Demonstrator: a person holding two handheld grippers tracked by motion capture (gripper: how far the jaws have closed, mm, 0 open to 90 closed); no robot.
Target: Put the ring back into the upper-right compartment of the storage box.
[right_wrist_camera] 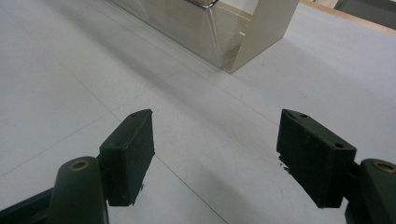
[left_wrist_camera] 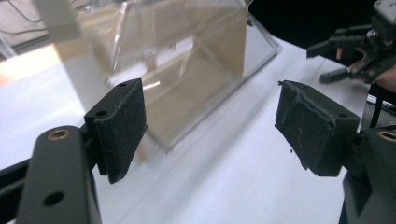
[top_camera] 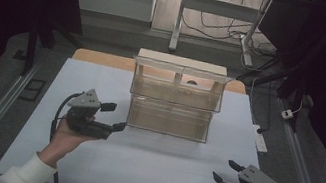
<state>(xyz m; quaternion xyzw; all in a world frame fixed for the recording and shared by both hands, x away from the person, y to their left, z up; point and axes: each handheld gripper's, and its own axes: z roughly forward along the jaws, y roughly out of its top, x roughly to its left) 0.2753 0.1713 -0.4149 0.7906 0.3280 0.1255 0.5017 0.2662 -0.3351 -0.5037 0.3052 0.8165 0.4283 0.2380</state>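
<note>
High view: a clear two-tier box stands mid-table on the white mat, against a cream frame behind it. The left gripper hangs just beside the box's lower left corner, jaws spread, nothing between them. The right gripper sits well apart near the front right of the mat, jaws likewise spread and empty. No loose item lies on the mat.

Left gripper view: the box fills the upper middle, blurred, its near corner lying between and beyond the two pads — no contact visible. The right gripper shows farther off at the upper right.

Right gripper view: the pads stand wide over bare mat; the box and the frame's leg are well ahead.

Judgement: the work appears to concern the box, and the left gripper is placed to address it — but no grip is made. Whether anything on the box is already done cannot be told; its tiers look shut and undisturbed. Contact and handling remain outstanding.
</note>
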